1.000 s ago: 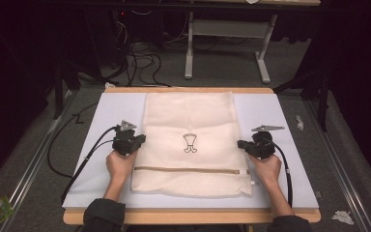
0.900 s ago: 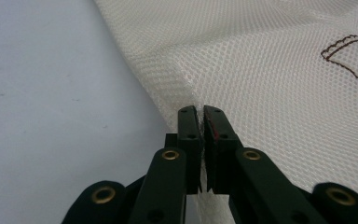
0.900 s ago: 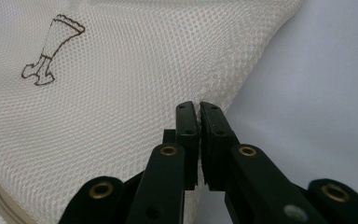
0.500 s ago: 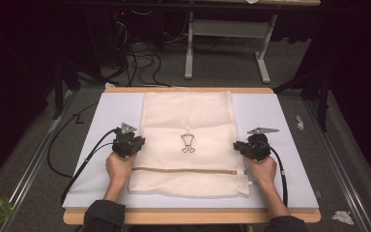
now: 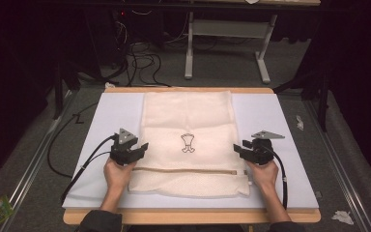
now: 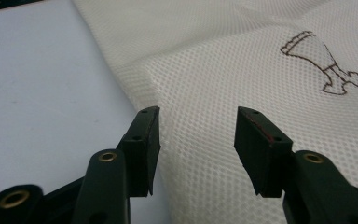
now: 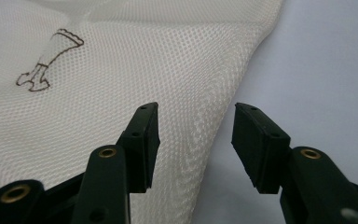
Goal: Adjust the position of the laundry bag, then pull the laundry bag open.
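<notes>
A cream mesh bag (image 5: 188, 140) lies flat in the middle of a pale mat (image 5: 270, 116) on the table (image 5: 193, 216). It has a small brown drawing (image 5: 187, 143) in its middle and a brown zipper (image 5: 188, 170) running across near its near end.

The left gripper (image 5: 142, 147) sits at the bag's left edge, held by the left hand (image 5: 117, 173). Its jaws have just been opening and now stand apart. In the left gripper view the mesh lies under the gap, and the pads do not press on it.

The right gripper (image 5: 236, 149) sits at the bag's right edge, held by the right hand (image 5: 263, 175). Its jaws have just been opening too and stand wide apart. In the right gripper view the bag's edge lies below the gap, let go.

Black cables (image 5: 140, 53) lie on the floor past the far end of the table.
</notes>
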Motion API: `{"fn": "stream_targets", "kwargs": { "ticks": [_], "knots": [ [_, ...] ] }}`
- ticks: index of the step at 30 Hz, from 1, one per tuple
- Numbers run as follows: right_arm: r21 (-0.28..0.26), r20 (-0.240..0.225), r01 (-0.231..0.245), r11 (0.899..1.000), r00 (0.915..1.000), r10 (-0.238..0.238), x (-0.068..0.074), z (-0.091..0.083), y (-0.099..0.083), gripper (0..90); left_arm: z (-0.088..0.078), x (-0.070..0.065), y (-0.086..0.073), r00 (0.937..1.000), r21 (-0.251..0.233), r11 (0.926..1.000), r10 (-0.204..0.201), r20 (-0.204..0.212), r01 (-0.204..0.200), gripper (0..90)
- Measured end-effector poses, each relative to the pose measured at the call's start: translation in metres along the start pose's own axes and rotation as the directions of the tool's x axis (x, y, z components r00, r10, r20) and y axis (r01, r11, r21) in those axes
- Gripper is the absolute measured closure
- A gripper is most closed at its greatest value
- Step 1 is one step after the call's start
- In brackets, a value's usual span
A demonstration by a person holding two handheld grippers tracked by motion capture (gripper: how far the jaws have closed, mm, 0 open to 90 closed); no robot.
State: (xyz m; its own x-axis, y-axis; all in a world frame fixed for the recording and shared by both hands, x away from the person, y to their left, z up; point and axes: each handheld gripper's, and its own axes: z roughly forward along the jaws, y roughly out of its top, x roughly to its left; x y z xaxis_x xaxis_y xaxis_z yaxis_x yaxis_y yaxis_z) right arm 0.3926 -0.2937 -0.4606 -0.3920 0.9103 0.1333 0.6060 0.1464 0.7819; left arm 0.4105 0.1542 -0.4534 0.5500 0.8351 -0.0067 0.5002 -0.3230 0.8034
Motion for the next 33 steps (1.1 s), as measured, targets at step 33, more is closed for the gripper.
{"fn": "stream_targets", "kwargs": {
  "ticks": [33],
  "knots": [
    [0.065,-0.029,-0.031,0.997,0.9991,0.033,0.007,-0.014,-0.037,52.3,0.044,-0.122,0.029,0.9431,-0.012,0.9927,0.118,0.311,-0.12,48.5]
  ]
}}
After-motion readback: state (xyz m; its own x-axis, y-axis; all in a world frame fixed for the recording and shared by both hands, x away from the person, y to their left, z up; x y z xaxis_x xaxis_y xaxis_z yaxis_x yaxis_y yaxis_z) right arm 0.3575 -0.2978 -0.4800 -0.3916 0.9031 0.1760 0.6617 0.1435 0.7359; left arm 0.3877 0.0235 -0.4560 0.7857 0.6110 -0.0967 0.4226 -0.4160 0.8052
